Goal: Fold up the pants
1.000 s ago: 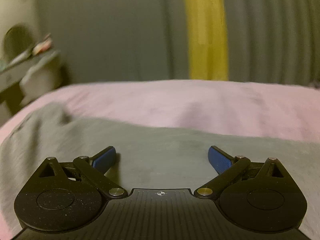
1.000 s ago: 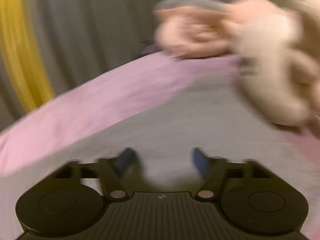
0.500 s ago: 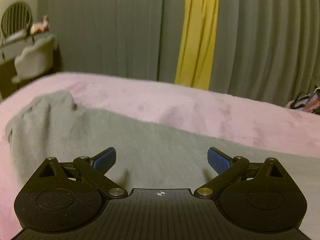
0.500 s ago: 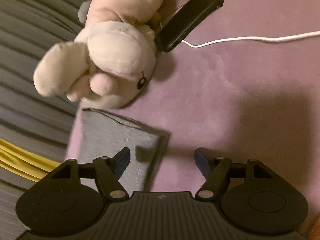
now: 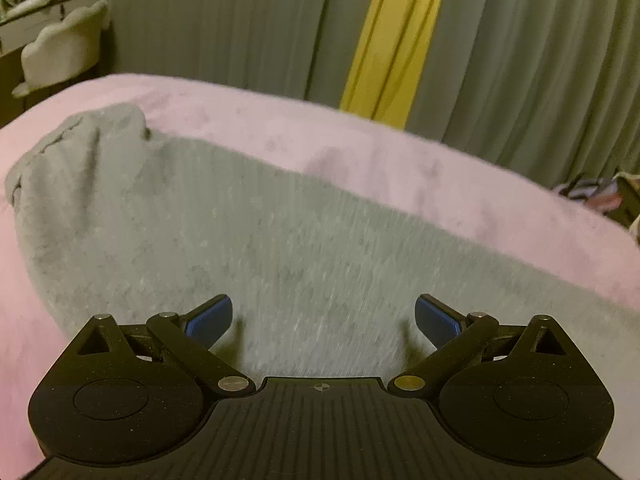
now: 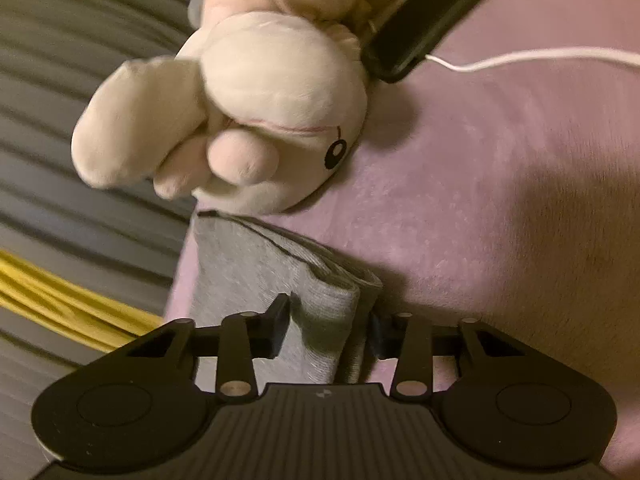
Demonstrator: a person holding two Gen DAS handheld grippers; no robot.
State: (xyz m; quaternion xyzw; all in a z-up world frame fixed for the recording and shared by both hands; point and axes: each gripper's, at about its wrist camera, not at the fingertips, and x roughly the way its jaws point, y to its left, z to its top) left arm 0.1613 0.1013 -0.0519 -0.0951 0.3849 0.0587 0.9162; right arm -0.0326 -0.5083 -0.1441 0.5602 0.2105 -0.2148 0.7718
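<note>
Grey pants (image 5: 248, 240) lie flat on the bed (image 5: 400, 160), hardly folded. My right gripper (image 6: 326, 330) has just been closing on the hem; left gripper (image 5: 323, 318) gapes, empty.

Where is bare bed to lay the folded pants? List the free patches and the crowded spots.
Free: the pink blanket right of the pants, below the white cable; also the blanket strip between the pants and the curtain in the left view. Crowded: the plush toy and black case beyond the pants' end.
</note>
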